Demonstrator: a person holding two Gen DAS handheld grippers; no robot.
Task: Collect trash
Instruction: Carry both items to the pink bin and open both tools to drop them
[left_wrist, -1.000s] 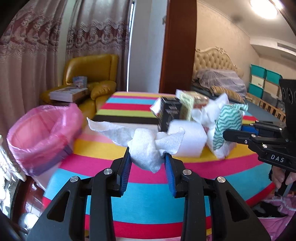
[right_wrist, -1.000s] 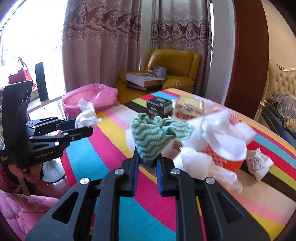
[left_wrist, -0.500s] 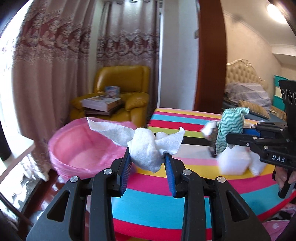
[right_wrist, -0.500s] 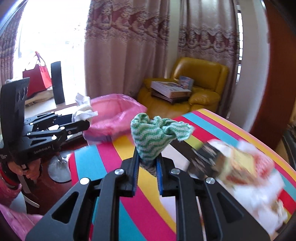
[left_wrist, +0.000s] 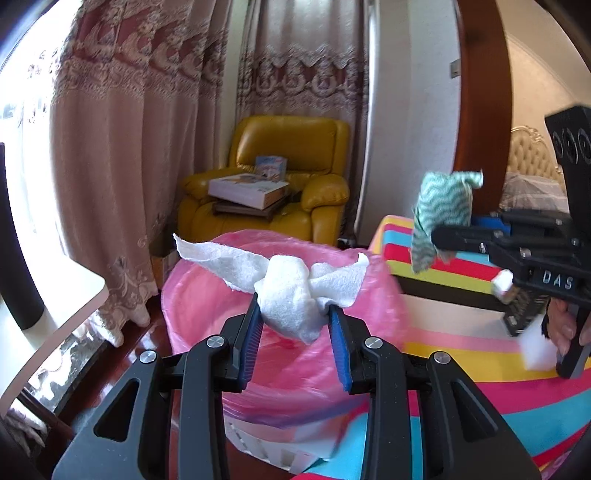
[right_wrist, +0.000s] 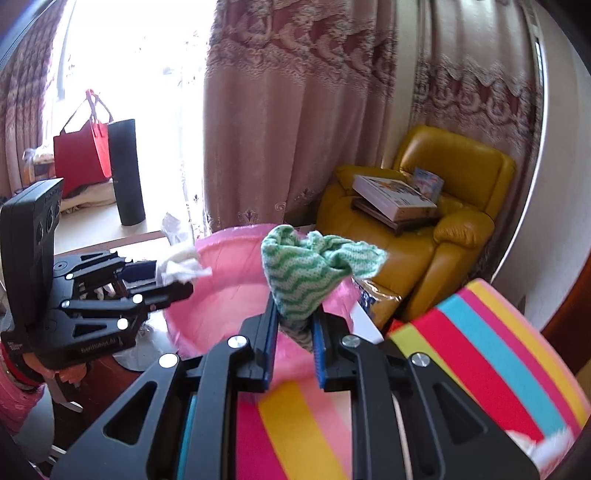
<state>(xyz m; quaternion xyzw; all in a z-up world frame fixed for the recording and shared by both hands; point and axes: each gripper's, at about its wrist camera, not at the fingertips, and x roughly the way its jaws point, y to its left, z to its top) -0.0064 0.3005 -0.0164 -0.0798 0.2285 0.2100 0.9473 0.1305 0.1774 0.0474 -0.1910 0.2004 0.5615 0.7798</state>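
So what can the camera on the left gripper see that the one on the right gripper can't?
Only the left wrist view shows the cream tufted headboard and the brown wooden door frame.

Only the right wrist view shows the red handbag and the tall black cylinder by the bright window.

Both show the pink plastic-lined bin, the yellow leather armchair with books, the striped tablecloth, the left gripper shut on crumpled white tissue, and the right gripper shut on a green wavy-patterned cloth.
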